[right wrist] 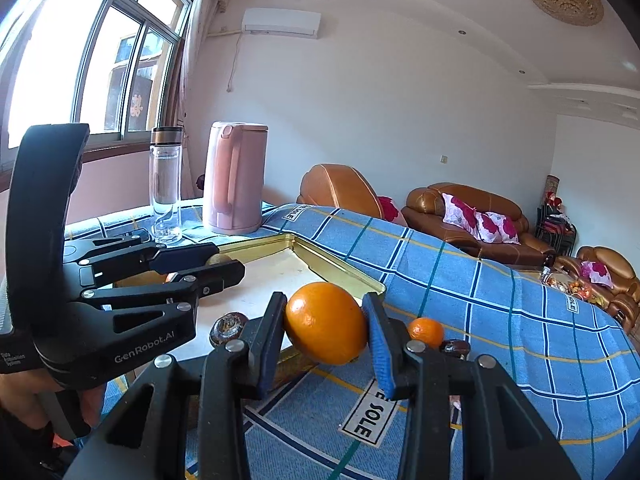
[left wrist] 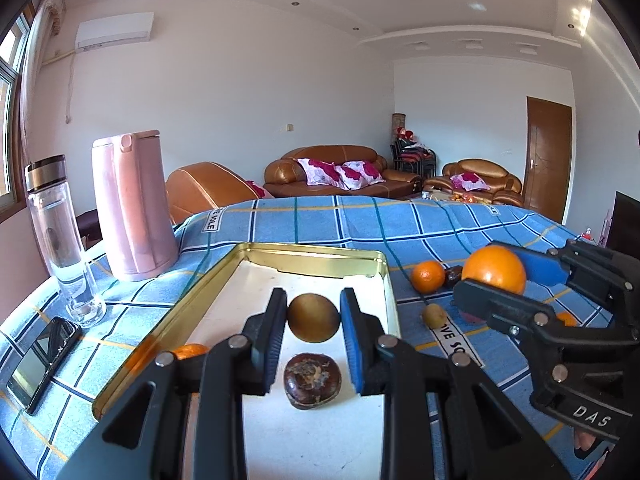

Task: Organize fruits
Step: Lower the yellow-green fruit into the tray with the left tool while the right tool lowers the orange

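My left gripper (left wrist: 313, 330) is shut on a round brown fruit (left wrist: 313, 318) and holds it over the gold-rimmed tray (left wrist: 192, 304). A dark brown fruit (left wrist: 312, 380) lies in the tray just below it, and an orange piece (left wrist: 190, 351) shows at the tray's left side. My right gripper (right wrist: 326, 334) is shut on a large orange (right wrist: 325, 323), held above the cloth beside the tray's corner (right wrist: 372, 286). It also shows in the left wrist view (left wrist: 494, 270). On the cloth lie a small mandarin (left wrist: 428, 277), a dark date (left wrist: 454, 274) and a small green-brown fruit (left wrist: 434, 315).
A pink kettle (left wrist: 132, 208) and a glass bottle (left wrist: 60, 236) stand at the table's far left. A phone (left wrist: 42, 364) lies at the left edge. The blue checked cloth (left wrist: 400, 224) covers the table. Sofas stand beyond it.
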{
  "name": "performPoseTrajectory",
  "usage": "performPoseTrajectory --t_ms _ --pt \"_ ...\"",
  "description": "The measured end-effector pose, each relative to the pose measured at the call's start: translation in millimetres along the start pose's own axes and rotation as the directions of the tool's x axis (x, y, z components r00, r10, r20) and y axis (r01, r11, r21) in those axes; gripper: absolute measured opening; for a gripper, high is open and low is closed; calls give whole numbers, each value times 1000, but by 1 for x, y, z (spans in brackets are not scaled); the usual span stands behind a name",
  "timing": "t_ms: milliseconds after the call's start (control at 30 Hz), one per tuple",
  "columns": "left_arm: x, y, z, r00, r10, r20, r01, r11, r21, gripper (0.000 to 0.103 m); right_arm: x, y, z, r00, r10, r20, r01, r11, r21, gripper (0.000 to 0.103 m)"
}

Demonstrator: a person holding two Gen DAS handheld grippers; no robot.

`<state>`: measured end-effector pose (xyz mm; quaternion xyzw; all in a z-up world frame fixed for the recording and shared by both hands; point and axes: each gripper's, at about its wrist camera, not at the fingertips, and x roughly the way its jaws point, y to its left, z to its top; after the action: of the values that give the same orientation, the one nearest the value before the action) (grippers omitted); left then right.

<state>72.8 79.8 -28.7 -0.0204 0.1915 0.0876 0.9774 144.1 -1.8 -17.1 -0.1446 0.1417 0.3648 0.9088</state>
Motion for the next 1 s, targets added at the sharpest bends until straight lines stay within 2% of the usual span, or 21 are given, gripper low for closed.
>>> performPoseTrajectory --t_ms 833,1000 --pt "4 60 -11 992 93 -87 -97 995 -38 28 48 52 1 991 101 -84 -107 992 -69 41" --pt "4 62 -14 989 101 -112 -103 995 -13 28 53 58 -1 989 110 -98 -118 990 -78 41"
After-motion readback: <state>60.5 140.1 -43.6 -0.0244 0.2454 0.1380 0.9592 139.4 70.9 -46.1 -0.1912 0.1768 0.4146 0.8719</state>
